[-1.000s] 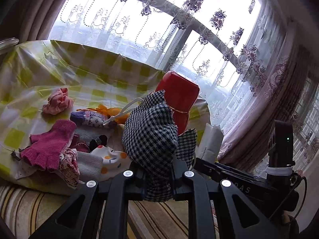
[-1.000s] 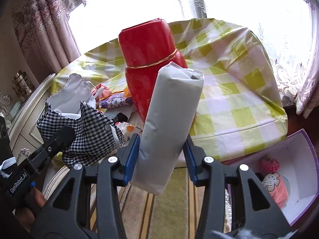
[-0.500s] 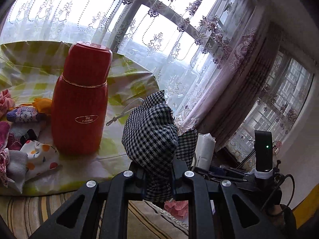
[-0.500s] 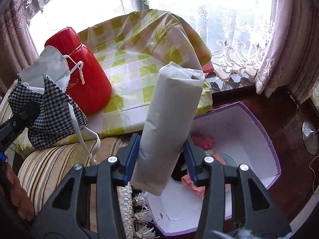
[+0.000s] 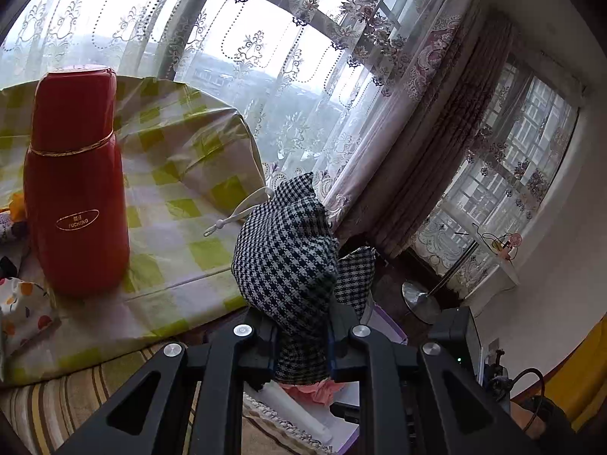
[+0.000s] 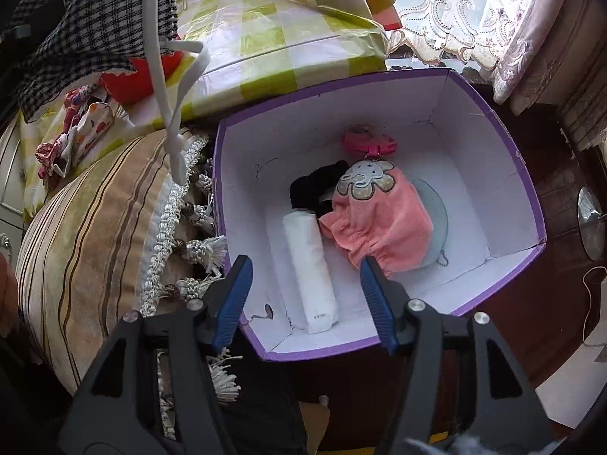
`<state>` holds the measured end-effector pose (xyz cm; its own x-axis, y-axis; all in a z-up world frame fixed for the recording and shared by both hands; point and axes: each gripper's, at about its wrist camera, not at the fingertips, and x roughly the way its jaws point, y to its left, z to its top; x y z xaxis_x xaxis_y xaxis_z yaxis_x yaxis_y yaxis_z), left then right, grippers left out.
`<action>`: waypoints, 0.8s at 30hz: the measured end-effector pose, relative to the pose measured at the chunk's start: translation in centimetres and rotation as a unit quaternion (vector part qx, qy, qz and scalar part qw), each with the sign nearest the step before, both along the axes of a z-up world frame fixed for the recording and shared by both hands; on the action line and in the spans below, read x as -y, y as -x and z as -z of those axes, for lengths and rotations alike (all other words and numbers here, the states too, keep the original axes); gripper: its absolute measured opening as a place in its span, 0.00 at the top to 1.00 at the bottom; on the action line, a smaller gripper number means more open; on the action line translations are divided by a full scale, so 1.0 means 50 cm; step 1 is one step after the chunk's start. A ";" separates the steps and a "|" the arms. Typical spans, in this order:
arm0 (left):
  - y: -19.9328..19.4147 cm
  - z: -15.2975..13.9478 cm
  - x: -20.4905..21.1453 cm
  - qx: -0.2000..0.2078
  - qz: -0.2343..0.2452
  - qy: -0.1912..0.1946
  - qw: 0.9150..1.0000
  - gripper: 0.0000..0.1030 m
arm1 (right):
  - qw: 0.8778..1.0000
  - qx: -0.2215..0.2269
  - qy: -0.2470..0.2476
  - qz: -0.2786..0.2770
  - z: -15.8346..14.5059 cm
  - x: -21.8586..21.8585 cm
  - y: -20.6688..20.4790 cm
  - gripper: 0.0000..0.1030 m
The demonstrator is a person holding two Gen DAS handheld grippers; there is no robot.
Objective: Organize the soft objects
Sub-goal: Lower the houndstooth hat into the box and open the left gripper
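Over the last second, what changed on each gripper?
The right gripper swung from the table over to the purple box, opened, and let go of the white roll, which now lies inside beside the pink garment. The left gripper panned right but stayed clamped on the houndstooth mask. The red thermos has not moved on the table.

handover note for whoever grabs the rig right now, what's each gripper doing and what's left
Left gripper: shut on the houndstooth mask, held in the air beside the table.
Right gripper: open, empty, above the purple box.
In the box: white roll, pink garment, black item.
Left to do: box the mask, then the soft items on the checked tablecloth beside the red flask.
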<state>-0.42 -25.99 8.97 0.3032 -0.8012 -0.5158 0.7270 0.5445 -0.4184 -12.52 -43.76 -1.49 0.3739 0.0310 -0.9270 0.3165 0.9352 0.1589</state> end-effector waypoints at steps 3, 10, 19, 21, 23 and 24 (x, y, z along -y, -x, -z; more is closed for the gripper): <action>0.007 0.005 0.010 -0.002 0.007 -0.006 1.000 0.81 | 1.000 0.013 0.003 0.026 -0.012 0.027 0.010 0.39; 0.014 0.022 0.048 -0.008 0.031 -0.034 0.999 0.69 | 0.997 0.045 0.017 0.052 -0.049 0.052 -0.002 0.39; 0.000 0.041 0.028 -0.012 -0.001 -0.056 0.998 0.47 | 0.998 0.050 0.009 0.046 -0.043 0.047 -0.011 0.39; -0.004 0.044 0.017 -0.012 -0.016 -0.060 0.998 0.47 | 0.998 0.057 0.007 0.038 -0.048 0.039 -0.015 0.39; -0.012 0.049 0.002 -0.013 -0.035 -0.064 0.997 0.47 | 0.997 0.066 0.008 0.027 -0.057 0.026 -0.020 0.39; -0.014 0.051 -0.006 -0.013 -0.045 -0.067 0.997 0.47 | 0.997 0.071 0.009 0.021 -0.062 0.019 -0.024 0.39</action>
